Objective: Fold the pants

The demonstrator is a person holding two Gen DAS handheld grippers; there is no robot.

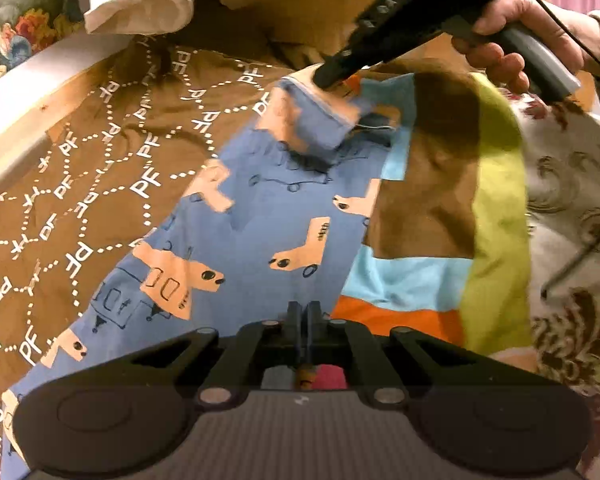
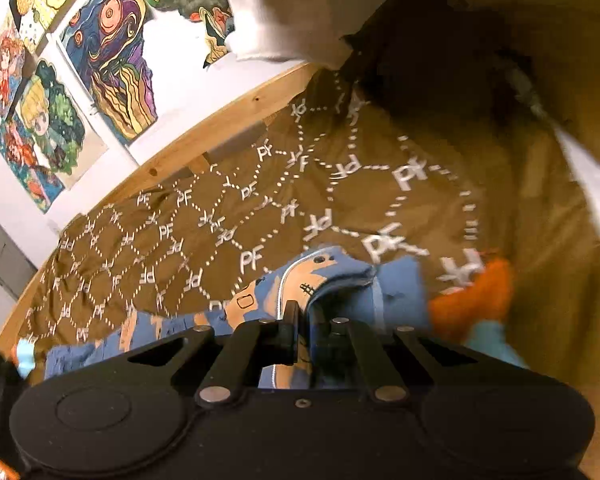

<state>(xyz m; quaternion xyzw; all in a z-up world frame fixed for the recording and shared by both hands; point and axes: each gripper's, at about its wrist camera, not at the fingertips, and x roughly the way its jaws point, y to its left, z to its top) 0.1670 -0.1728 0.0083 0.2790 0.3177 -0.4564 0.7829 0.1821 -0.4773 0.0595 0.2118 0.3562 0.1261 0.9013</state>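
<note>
Brown bedspread (image 2: 204, 236) printed with white dotted "PF" lattice, spread under everything, bounded by wooden bed rail (image 2: 228, 120). Nearest in left wrist view: left gripper (image 1: 303, 314), fingers clenched on blue cloth of pants (image 1: 256, 216), car-printed, stretching ahead from the fingertips. Just right of those fingers, colour-block blanket (image 1: 416, 276) in light blue, orange, brown and lime. Farther ahead, right gripper (image 1: 327, 77) pinching the lifted, folded-over far end of the pants, gripped by right hand (image 1: 520, 32). In right wrist view, fingers shut on same blue cloth at the tips, orange patch right of them. Beyond, white cloth (image 2: 276, 16); left of it, coloured drawings (image 2: 108, 48) on wall.
</note>
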